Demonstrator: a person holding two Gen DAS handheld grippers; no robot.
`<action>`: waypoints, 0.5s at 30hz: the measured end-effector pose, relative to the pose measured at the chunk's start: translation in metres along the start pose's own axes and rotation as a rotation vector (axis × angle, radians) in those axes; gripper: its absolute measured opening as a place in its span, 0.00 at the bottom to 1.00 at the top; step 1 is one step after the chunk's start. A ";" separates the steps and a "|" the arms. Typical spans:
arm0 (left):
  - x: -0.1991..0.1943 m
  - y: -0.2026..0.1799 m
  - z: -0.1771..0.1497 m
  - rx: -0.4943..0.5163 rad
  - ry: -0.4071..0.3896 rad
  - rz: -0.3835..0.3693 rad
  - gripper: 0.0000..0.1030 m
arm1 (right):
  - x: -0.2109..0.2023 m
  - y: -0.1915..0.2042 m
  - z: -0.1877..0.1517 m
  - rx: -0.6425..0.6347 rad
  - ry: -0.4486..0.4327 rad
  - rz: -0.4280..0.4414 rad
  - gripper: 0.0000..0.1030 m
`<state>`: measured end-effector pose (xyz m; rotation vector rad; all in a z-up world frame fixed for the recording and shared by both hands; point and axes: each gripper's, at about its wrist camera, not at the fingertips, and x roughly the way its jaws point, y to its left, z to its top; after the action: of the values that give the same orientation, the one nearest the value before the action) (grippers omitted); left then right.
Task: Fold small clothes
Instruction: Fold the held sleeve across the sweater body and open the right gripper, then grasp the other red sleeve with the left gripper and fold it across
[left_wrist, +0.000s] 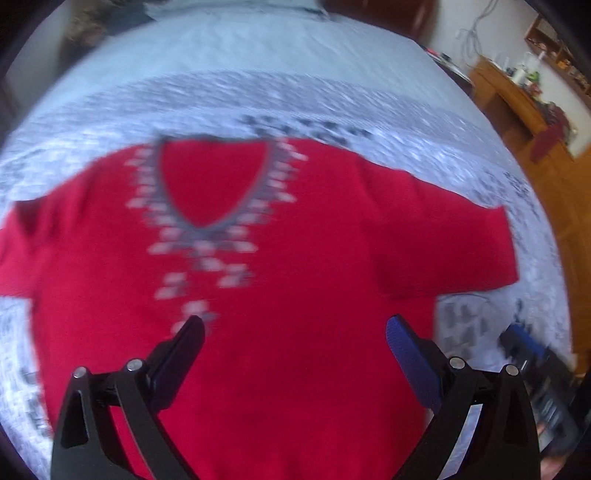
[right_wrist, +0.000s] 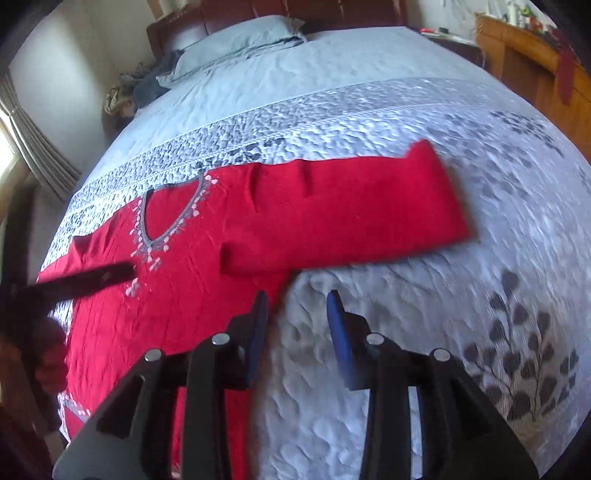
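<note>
Left wrist view first: I see my left gripper (left_wrist: 295, 328) spread wide, its two fingers well apart with nothing between them, poised over the body of the red top (left_wrist: 280, 295). That picture is smeared, so fine detail is hard to read. The top lies flat with its front up, its grey-edged V neckline (left_wrist: 212, 184) pointing toward me and pale embroidered marks running down from the point of the V to just ahead of my left finger. One sleeve reaches out to the right and the other to the left edge of the picture. Under it is the quilted bedspread (left_wrist: 369, 107), pale with grey leaf prints. Low on the right I can make out the other gripper, dark and blurred.

From the right wrist view, my right gripper (right_wrist: 297, 297) is released: the jaws stand partly apart and grasp nothing. The left finger (right_wrist: 258, 325) sits over the side hem of the top (right_wrist: 207, 280), while the right finger is over bare bedspread (right_wrist: 406, 295). The near sleeve (right_wrist: 343, 214) lies stretched out to the right, flat on the quilt. A finger of my left gripper (right_wrist: 85, 282) shows as a dark bar over the chest, just below the neckline (right_wrist: 166, 218).

Farther off, a pale pillow (right_wrist: 236, 40) rests against a dark headboard (right_wrist: 295, 11), curtains (right_wrist: 33, 144) hang at left, and a wooden dresser (right_wrist: 524, 44) stands at right.
</note>
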<state>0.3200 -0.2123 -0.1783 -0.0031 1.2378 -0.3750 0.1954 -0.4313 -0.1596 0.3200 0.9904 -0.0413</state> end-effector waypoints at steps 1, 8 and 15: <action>0.012 -0.012 0.004 0.005 0.022 -0.029 0.96 | -0.002 -0.008 -0.010 0.016 -0.018 0.002 0.33; 0.079 -0.047 0.031 -0.079 0.149 -0.117 0.76 | 0.019 -0.039 -0.021 0.049 -0.016 0.008 0.33; 0.087 -0.064 0.040 -0.086 0.117 -0.079 0.49 | 0.030 -0.054 -0.025 0.099 0.003 0.035 0.33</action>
<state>0.3627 -0.3051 -0.2324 -0.1051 1.3719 -0.3942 0.1818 -0.4726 -0.2107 0.4282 0.9878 -0.0579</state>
